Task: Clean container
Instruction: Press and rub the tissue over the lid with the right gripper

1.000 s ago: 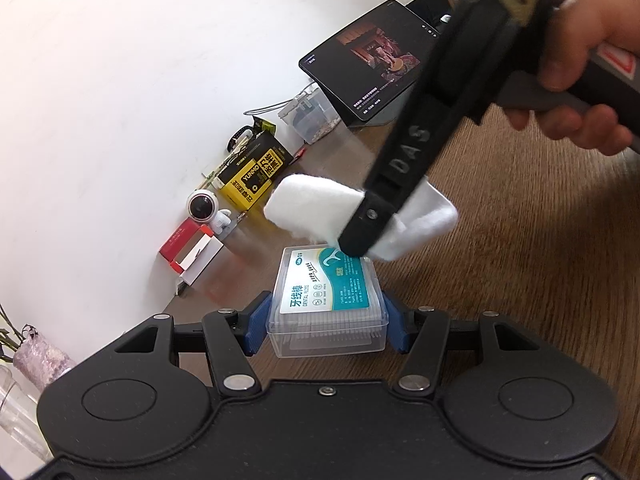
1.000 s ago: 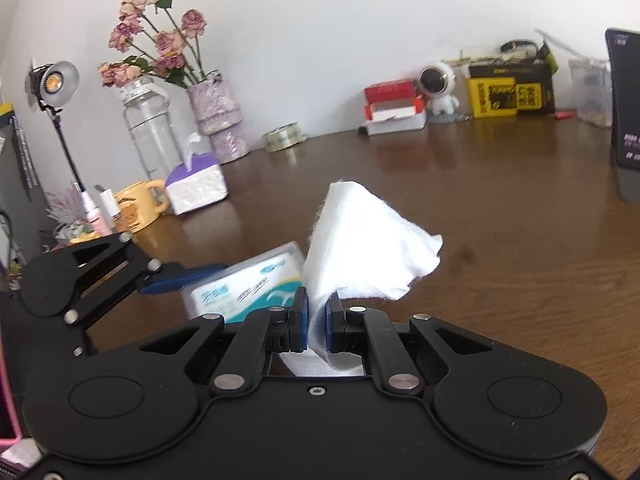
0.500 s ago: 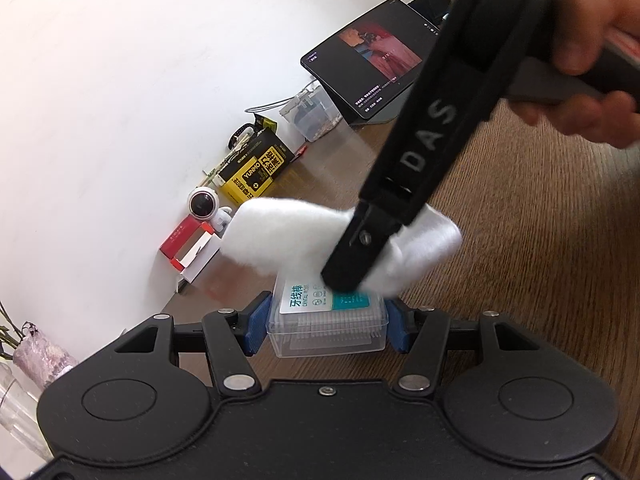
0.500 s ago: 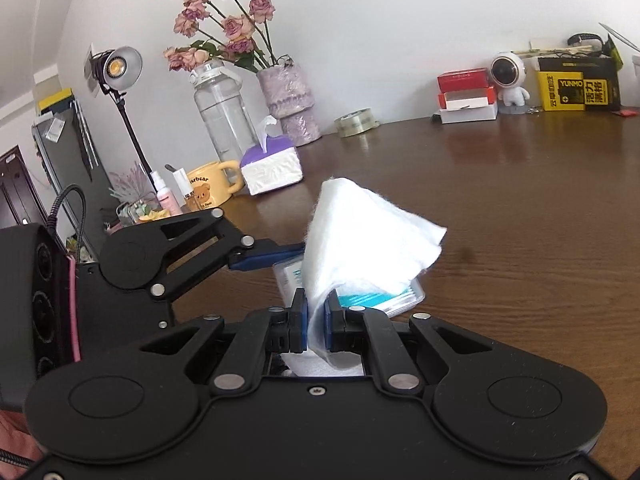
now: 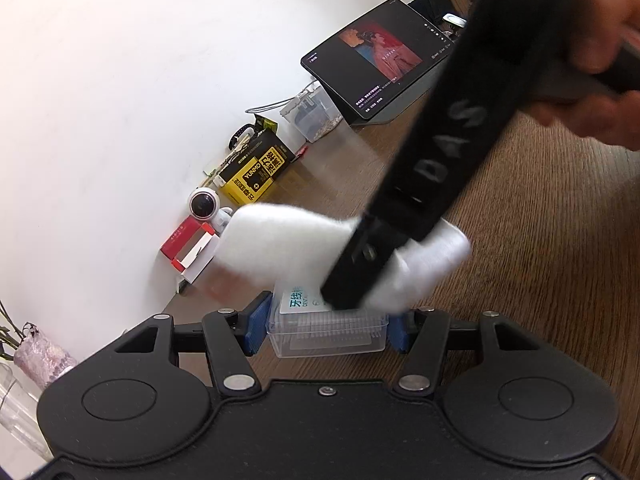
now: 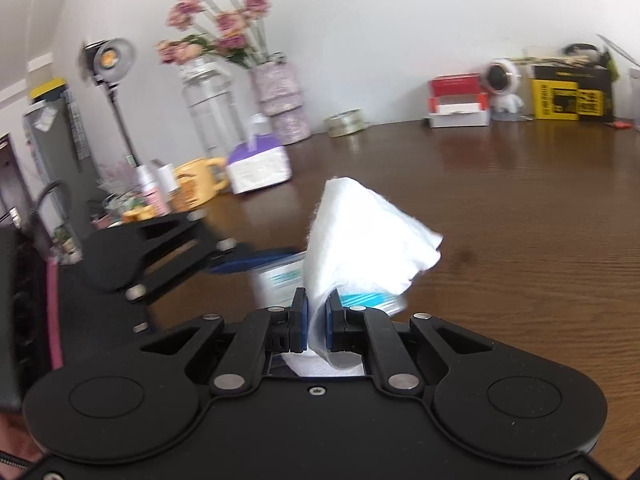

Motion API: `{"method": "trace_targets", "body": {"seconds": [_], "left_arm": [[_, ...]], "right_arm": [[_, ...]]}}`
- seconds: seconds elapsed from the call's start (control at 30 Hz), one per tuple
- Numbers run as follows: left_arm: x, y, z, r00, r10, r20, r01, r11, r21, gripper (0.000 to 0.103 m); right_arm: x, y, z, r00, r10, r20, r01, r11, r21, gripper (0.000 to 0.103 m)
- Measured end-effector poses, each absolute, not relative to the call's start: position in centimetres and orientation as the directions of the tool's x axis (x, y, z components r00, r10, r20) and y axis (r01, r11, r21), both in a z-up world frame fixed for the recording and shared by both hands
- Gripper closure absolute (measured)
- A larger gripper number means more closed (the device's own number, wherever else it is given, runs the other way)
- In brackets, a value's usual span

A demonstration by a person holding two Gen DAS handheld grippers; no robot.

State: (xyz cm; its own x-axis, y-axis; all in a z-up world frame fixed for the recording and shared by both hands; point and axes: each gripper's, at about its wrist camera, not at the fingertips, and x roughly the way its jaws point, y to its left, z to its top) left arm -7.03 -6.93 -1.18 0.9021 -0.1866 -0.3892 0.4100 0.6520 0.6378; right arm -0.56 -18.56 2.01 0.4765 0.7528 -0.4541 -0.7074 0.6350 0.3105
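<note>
My left gripper is shut on a small clear plastic container with a teal and white label, holding it by its two sides over the wooden table. My right gripper is shut on a white tissue. In the left wrist view the tissue lies across the container's lid, with the right gripper's black finger pressing over it. In the right wrist view the container shows blurred under the tissue, beside the left gripper's blue pad.
Along the wall stand a tablet, a clear box, a yellow-black box, a white camera figure and a red-white box. A tissue box, yellow mug, glass jar and flower vase stand at left.
My right gripper has drawn the tissue nearer along the container's lid, now covering most of the label. The left gripper keeps its hold on the container.
</note>
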Motion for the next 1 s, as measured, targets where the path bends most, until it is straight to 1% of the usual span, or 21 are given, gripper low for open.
{"method": "trace_targets", "body": {"seconds": [0.17, 0.33, 0.43, 0.5, 0.7, 0.9, 1.0], "left_arm": [[-6.7, -6.8, -1.1, 0.903, -0.187, -0.387, 0.409, 0.65, 0.64, 0.047], [-6.7, -7.0, -1.2, 0.909, -0.186, -0.372, 0.399, 0.642, 0.655, 0.047], [-6.5, -7.1, -1.2, 0.909, -0.186, -0.373, 0.399, 0.642, 0.654, 0.047], [-6.2, -7.1, -1.1, 0.907, -0.187, -0.377, 0.403, 0.644, 0.65, 0.047], [-5.6, -6.8, -1.2, 0.903, -0.192, -0.386, 0.412, 0.648, 0.641, 0.046], [-4.3, -6.5, -1.3, 0.902, -0.188, -0.388, 0.41, 0.651, 0.639, 0.047], [-3.7, -6.3, -1.3, 0.901, -0.192, -0.388, 0.413, 0.649, 0.638, 0.047]], "right_arm": [[-1.7, -18.3, 2.1, 0.444, 0.77, -0.458, -0.735, 0.605, 0.306, 0.095], [0.5, -19.7, 1.8, 0.521, 0.702, -0.485, -0.653, 0.694, 0.304, 0.095], [1.2, -19.7, 1.8, 0.54, 0.684, -0.491, -0.633, 0.714, 0.299, 0.095], [1.1, -19.1, 2.1, 0.533, 0.694, -0.485, -0.648, 0.703, 0.294, 0.095], [0.3, -16.3, 3.4, 0.44, 0.781, -0.442, -0.749, 0.591, 0.299, 0.095], [0.5, -15.7, 3.4, 0.435, 0.788, -0.437, -0.758, 0.582, 0.295, 0.095], [-0.2, -16.5, 3.0, 0.435, 0.78, -0.449, -0.751, 0.59, 0.296, 0.095]]}}
